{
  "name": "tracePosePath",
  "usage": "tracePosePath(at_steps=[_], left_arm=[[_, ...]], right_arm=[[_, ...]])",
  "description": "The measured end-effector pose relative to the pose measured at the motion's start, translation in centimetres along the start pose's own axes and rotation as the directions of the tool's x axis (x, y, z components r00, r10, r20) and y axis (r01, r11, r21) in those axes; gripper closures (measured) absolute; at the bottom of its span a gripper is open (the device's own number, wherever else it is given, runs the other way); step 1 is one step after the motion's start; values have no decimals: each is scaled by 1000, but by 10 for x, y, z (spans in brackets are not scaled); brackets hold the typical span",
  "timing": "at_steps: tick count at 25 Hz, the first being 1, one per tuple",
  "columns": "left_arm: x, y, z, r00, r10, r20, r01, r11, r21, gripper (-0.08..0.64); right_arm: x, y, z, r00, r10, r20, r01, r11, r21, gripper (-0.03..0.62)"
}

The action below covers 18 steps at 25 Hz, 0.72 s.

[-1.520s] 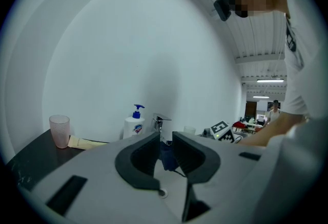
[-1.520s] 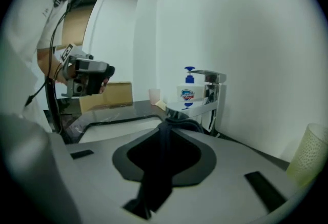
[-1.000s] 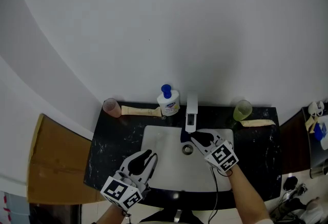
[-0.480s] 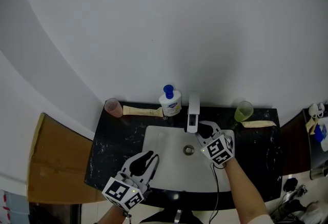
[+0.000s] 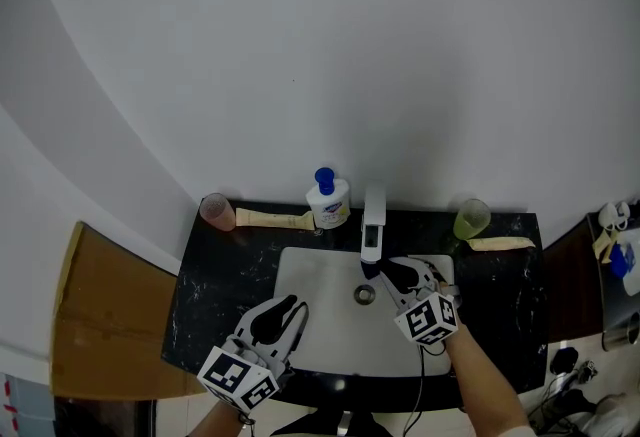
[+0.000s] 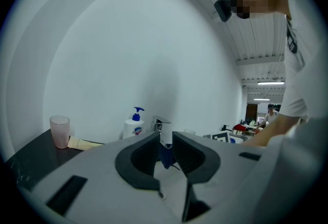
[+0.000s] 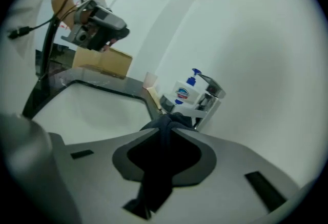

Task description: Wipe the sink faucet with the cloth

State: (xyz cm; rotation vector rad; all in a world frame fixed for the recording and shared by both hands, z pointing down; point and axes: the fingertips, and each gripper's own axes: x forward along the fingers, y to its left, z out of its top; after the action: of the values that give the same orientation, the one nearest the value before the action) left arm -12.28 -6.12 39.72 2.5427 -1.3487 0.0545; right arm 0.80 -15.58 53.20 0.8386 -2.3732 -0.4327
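The chrome faucet (image 5: 373, 217) stands at the back of the white sink (image 5: 320, 345). My right gripper (image 5: 384, 271) is just below and in front of the spout, shut on a dark blue cloth (image 7: 159, 166) that bunches out past its tips toward the faucet (image 7: 211, 96). The cloth's tail hangs back between the jaws. My left gripper (image 5: 295, 306) hovers over the basin's front left. Its jaws stand a narrow gap apart with nothing between them. In the left gripper view the faucet (image 6: 163, 126) and the cloth (image 6: 165, 155) show through that gap (image 6: 164, 138).
A white soap bottle (image 5: 328, 197) with a blue pump stands left of the faucet. A pink cup (image 5: 216, 210) and a beige tube (image 5: 272, 218) lie further left. A green cup (image 5: 472, 217) and another tube (image 5: 500, 243) sit right. The black counter (image 5: 210, 295) borders a brown board (image 5: 100, 315).
My right gripper rose beside the faucet's right side, then came back down in front of the spout, rolling as it went. The left gripper stayed put.
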Motion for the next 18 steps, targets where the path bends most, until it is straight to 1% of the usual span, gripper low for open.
tracePosePath(at_steps=[3,5,8,11,14,16,18], left_arm=[[0,0,-2,1000,2,-9,-2,1000,3,483],[-2,2,-2,1000,9,-12,-9,1000,6,482],[-4,4,-2,1000,22,-12,-22,1000,5,483],[-3,5,0,1000,22,-10,-22,1000,8,483],[-1,5,2,1000,22,-6,-22,1000,9,483],[-1,4,2,1000,24,-7,-24,1000,11,483],[0,1,2,1000,23,-10,-23,1000,12,482]], right_arm=[[18,-29,0,999,-45,-4,45,998,53,522],[24,-32,7,999,-37,11,37,997,62,522],[12,-14,15,999,2,51,-5,998,59,522],[-16,13,23,995,33,91,-35,999,22,522],[-30,25,19,996,49,77,-49,999,-2,522],[-22,16,6,999,24,45,-25,1000,17,522],[-10,-6,-2,999,-26,28,25,999,42,522]])
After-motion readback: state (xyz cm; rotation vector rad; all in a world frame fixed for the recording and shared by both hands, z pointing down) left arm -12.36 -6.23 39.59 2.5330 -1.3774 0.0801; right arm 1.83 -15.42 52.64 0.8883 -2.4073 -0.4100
